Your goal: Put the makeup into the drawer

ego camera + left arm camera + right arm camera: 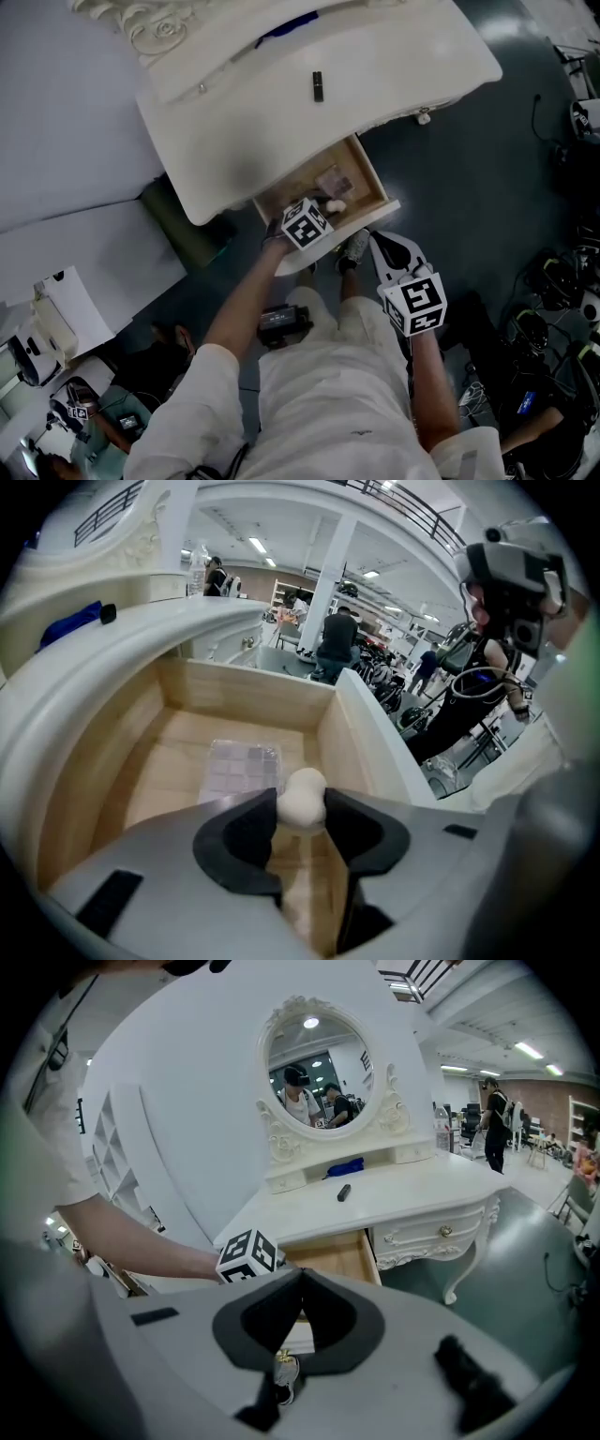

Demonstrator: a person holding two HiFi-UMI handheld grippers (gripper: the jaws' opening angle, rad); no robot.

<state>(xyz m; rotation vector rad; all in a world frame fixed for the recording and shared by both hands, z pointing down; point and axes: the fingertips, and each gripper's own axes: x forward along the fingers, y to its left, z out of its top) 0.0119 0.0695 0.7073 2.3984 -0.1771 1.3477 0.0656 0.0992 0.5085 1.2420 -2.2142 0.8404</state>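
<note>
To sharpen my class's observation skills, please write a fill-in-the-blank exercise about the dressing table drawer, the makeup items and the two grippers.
The left gripper holds the pale sponge over the open ___.
The clear palette lies ___ the wooden drawer.
The right gripper has its jaws ___, with nothing between them.
Missing words: drawer; inside; shut.

Bare left arm (246, 305) reaches forward, left gripper (330, 208) tilted steeply down, jaws pinched on a small white makeup sponge (302, 797); right gripper (300, 1277) held nearer the body, jaws closed together, empty.
</note>
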